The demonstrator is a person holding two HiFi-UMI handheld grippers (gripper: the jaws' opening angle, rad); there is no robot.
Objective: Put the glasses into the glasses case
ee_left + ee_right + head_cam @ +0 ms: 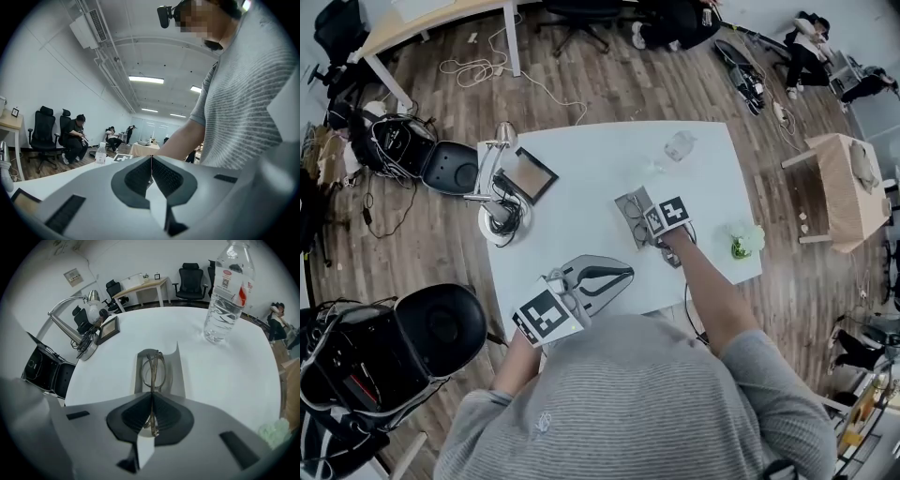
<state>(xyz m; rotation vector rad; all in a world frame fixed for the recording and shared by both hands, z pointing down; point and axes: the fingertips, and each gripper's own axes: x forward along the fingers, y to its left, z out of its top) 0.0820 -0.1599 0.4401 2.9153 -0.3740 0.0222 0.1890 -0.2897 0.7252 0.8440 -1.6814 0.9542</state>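
The folded glasses hang by one temple from my right gripper, which is shut on them and points steeply down. Their lenses sit over the open grey glasses case on the white table; whether they touch it I cannot tell. In the head view the glasses and case lie mid-table, beside my right gripper. My left gripper is held level near the table's front edge. In its own view the left gripper is shut with nothing between its jaws.
A clear water bottle stands beyond the case, also visible as the bottle. A desk lamp and a picture frame sit at the table's left edge. A green-white crumpled object lies at the right edge. A black chair stands left of me.
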